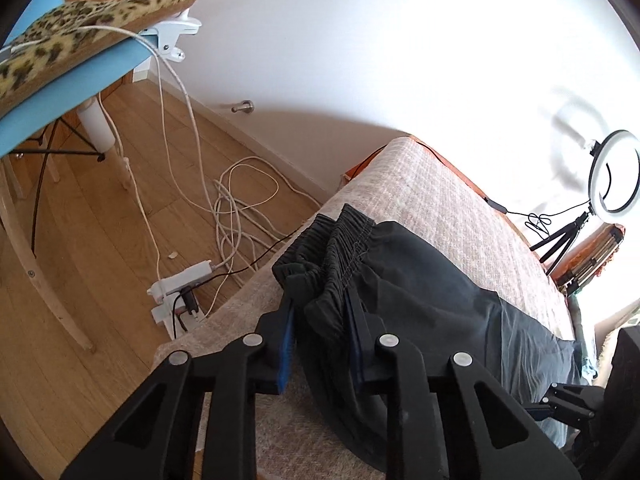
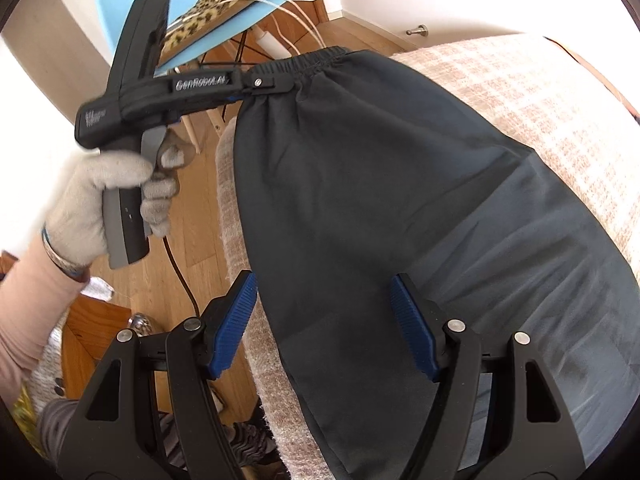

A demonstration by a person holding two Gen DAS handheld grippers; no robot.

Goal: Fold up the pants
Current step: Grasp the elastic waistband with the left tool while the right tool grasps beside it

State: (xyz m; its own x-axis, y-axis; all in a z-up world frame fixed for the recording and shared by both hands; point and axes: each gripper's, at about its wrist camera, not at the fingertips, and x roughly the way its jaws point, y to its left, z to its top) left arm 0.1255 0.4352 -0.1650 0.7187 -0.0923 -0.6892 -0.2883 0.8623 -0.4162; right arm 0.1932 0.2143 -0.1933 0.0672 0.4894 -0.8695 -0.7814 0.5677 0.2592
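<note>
left gripper (image 1: 322, 344) pinching pants (image 2: 380, 184) waistband, right gripper (image 2: 324, 328) fingers apart

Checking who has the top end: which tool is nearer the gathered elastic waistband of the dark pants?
Left. The left tool is pinching the elastic waistband at its corner; the right tool hovers open over the dark pants lower down, toward the legs.
</note>
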